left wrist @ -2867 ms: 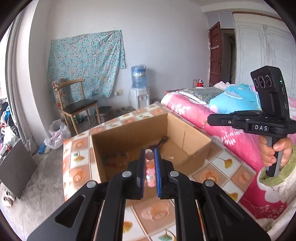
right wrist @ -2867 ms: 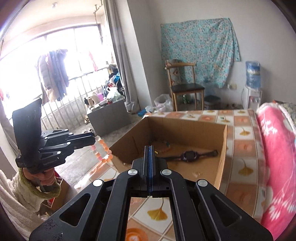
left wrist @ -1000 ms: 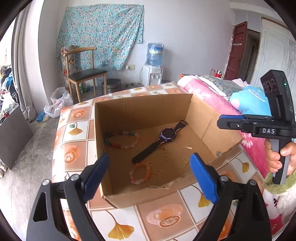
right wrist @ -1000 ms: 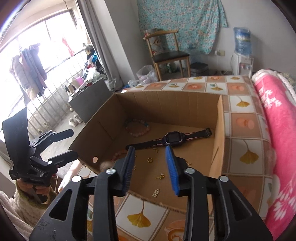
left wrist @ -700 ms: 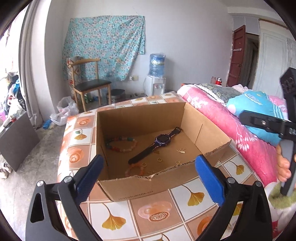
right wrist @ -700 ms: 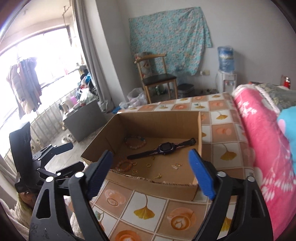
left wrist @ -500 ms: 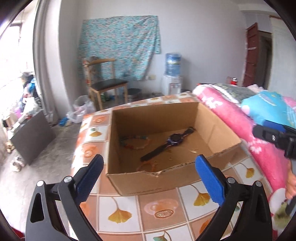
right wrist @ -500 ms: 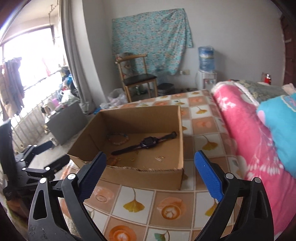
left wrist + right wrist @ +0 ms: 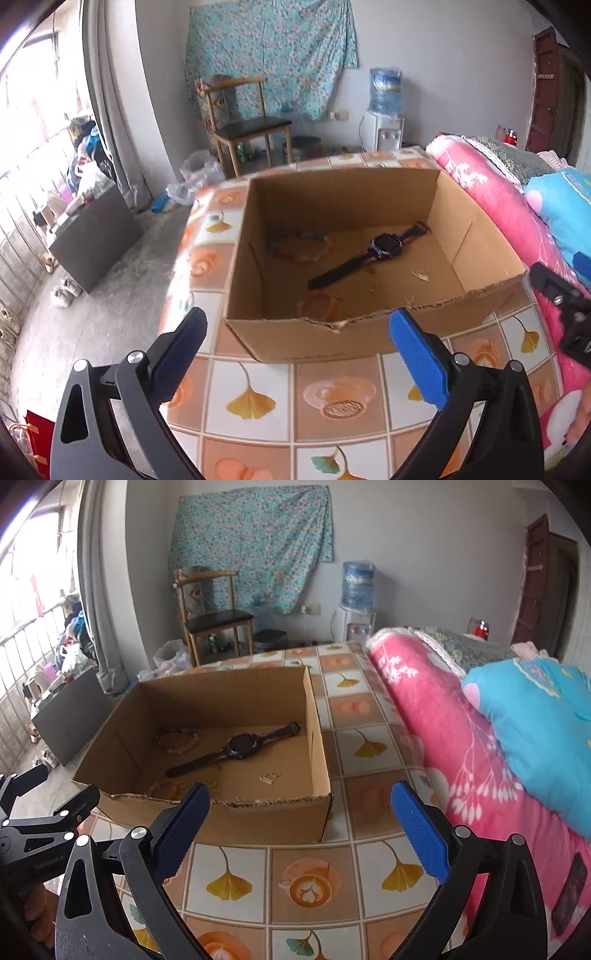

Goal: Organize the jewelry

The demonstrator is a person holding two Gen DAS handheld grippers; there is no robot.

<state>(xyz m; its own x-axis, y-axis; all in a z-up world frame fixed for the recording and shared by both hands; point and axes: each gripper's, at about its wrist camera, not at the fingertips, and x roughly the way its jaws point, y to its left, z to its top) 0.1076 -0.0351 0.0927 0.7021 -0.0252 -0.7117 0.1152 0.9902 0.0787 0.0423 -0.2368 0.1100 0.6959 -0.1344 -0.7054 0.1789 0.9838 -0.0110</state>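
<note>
Jewelry sits inside the cardboard box (image 9: 236,812), straight ahead of both tools: the watch (image 9: 242,746) lies with its strap running diagonally from near-left to far-right. Left gripper (image 9: 306,350) and right gripper (image 9: 299,823) hang back over the tiled tabletop (image 9: 310,882), jaws spread wide and empty, neither clearly nearer. Near wall partly hides the pink bracelet (image 9: 317,304); small gold pieces (image 9: 269,775) blur

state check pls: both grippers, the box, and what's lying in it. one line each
left gripper: open, empty, short of the box
right gripper: open, empty, short of the box
cardboard box: open-topped, upright on the tiled surface
watch: lying flat on the box floor, strap stretched out
multicolour bead bracelet: flat, near the back left
pink bead bracelet: flat, near the front wall
small gold pieces: loose on the floor
</note>
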